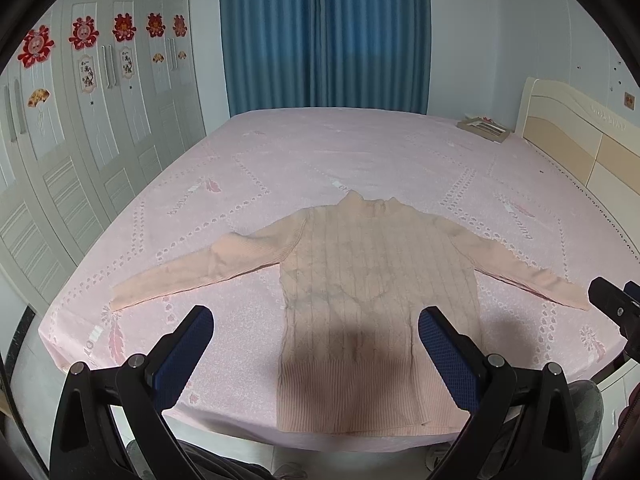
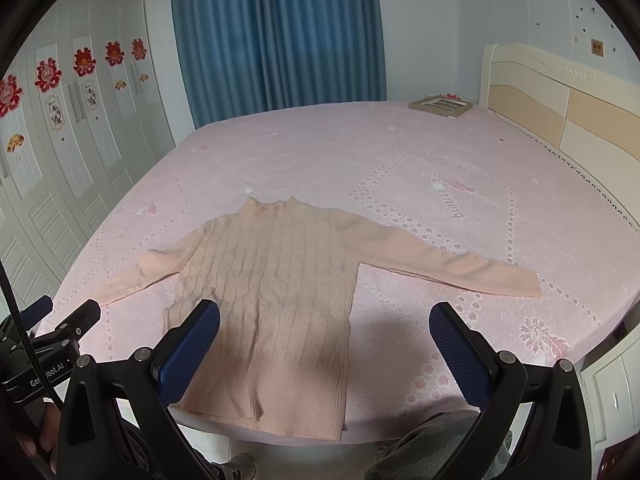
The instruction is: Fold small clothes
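A small peach cable-knit sweater (image 1: 376,300) lies flat on the pink bed (image 1: 320,152), collar away from me, both sleeves spread out, hem at the near edge. It also shows in the right wrist view (image 2: 272,292). My left gripper (image 1: 316,320) is open and empty, held above the sweater's lower left part. My right gripper (image 2: 325,320) is open and empty, held above the sweater's lower right side. The right gripper's tip shows in the left wrist view (image 1: 612,300) near the right sleeve cuff (image 1: 572,296). The left gripper's tip shows in the right wrist view (image 2: 68,316) by the left sleeve (image 2: 120,284).
A flat box (image 2: 440,105) lies at the far right corner of the bed by the cream headboard (image 2: 560,108). White wardrobe doors (image 1: 80,140) stand to the left. Blue curtains (image 1: 324,32) hang behind the bed. The person's legs (image 2: 432,448) are at the near edge.
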Motion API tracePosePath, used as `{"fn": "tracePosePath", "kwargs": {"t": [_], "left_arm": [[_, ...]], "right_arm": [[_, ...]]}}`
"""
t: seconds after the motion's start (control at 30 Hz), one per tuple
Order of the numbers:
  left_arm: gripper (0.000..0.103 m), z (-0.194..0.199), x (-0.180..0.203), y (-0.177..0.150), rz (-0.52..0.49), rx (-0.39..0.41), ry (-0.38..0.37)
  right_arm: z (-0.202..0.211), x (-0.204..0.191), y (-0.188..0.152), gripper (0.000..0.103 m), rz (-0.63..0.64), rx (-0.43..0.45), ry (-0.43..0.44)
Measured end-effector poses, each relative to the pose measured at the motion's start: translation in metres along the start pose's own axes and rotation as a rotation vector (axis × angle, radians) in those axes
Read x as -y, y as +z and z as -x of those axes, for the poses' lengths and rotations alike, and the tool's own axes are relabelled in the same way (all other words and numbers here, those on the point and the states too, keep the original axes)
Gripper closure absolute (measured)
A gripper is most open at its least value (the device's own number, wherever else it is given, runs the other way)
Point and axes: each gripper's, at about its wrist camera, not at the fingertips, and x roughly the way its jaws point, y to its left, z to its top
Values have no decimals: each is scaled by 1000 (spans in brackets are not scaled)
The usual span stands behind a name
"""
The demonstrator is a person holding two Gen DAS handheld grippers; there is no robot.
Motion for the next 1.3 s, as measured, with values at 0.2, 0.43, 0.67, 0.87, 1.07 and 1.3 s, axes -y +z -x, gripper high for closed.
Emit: {"fn": "tracePosePath", "kwargs": {"t": [0.2, 0.43, 0.67, 0.87, 1.07, 1.3], "left_arm": [[0, 2, -1, 0, 3, 3, -6], [0, 3, 0, 0, -1, 8, -6], [0, 4, 1, 0, -2, 8, -7], [0, 4, 2, 0, 0, 8, -9], [0, 6, 3, 0, 2, 7, -11], [0, 10, 3, 1, 5, 10, -12]], "right_arm": [[2, -1, -1, 0, -4, 7, 2], [6, 1, -3, 0, -8, 17, 5], [9, 2, -2, 0, -8, 21, 8], [12, 1, -1, 0, -6, 26, 3], [12, 1, -1, 0, -6, 25, 5], [19, -2, 0, 0, 1, 31, 0]]}}
